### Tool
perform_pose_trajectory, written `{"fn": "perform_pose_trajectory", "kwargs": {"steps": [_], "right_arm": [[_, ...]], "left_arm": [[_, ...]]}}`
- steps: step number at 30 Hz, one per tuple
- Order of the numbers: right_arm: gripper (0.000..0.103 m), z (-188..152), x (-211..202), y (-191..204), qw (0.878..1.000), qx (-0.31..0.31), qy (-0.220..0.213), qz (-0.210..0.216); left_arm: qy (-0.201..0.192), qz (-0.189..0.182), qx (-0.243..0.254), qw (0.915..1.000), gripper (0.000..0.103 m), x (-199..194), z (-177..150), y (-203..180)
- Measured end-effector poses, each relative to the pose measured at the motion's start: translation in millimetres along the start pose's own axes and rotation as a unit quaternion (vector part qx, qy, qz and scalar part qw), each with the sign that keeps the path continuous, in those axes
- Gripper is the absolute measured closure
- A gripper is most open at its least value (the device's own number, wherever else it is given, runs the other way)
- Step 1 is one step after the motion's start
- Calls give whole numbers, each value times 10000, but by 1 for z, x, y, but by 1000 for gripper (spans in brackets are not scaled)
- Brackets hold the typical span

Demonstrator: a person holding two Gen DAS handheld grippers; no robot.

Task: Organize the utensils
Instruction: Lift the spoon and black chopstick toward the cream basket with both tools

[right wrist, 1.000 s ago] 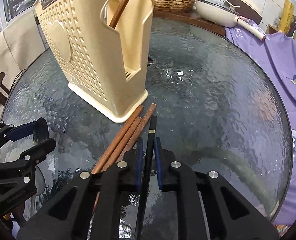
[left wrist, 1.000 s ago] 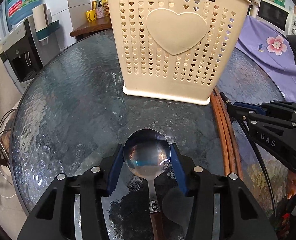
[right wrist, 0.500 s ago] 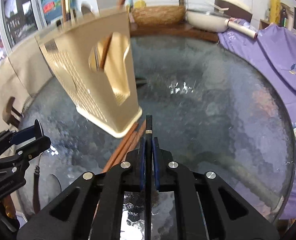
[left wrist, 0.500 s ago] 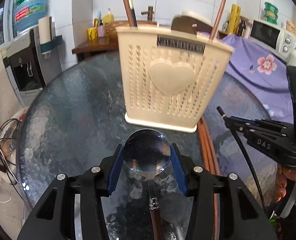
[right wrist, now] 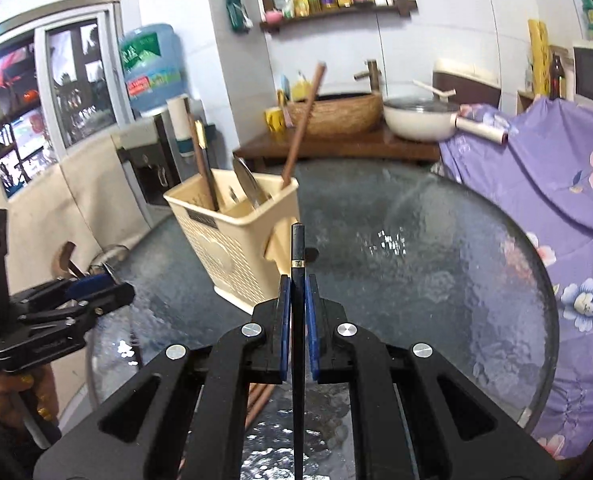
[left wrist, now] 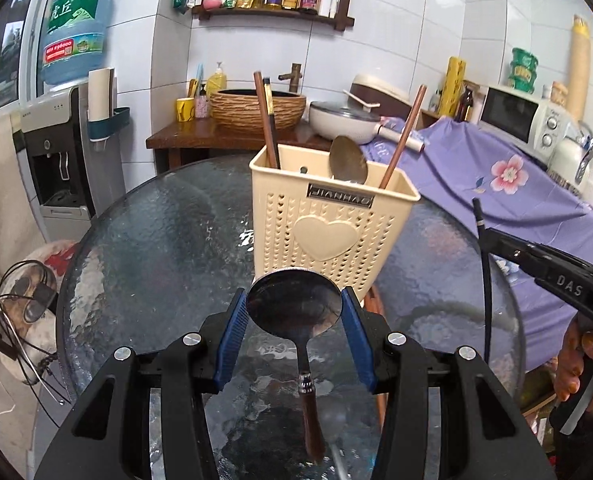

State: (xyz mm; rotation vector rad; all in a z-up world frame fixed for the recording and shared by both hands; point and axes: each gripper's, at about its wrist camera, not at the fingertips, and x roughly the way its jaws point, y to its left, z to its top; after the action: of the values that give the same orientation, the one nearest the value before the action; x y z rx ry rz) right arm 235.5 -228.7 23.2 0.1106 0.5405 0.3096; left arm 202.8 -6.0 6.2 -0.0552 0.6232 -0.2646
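Glass table (left wrist: 156, 248); spoon (left wrist: 294, 306) bowl between left fingers (left wrist: 232, 332); chopstick (right wrist: 297, 264) between right fingers (right wrist: 311, 320).

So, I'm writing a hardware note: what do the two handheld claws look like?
Both are matte black plastic frames with triangular cut-outs and silver screw heads. The left claw and right claw carry ribbed blue pads. The right claw's side reads "DAS". The bare hand gripping it has orange-painted nails.

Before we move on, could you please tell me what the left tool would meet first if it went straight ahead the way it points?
Probably the cream utensil holder: it stands directly beyond the spoon gripped in the left tool, though depth is unclear.
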Motion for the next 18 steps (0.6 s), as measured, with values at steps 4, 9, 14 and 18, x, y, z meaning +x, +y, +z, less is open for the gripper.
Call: {"fn": "perform_pose_trajectory", "kwargs": {"steps": [4,9,14,18], "right_arm": [[95,7,-17,6,9998,-26,-180,112],[95,13,-23,12,9994,-103,-274,170],[95,22,-28,12,9990,-58,-364,251],[95,36,-34,15,9983,-91,-473,336]], "left_arm": [[-70,-140,-60,9999,57,-8,5,-1],[-153,-204,-16,9997,57,-13,12,-3],[-198,-307,-6,9993,57,-18,18,-1],[-257,-379,2,9990,57,-22,27,0]]}}
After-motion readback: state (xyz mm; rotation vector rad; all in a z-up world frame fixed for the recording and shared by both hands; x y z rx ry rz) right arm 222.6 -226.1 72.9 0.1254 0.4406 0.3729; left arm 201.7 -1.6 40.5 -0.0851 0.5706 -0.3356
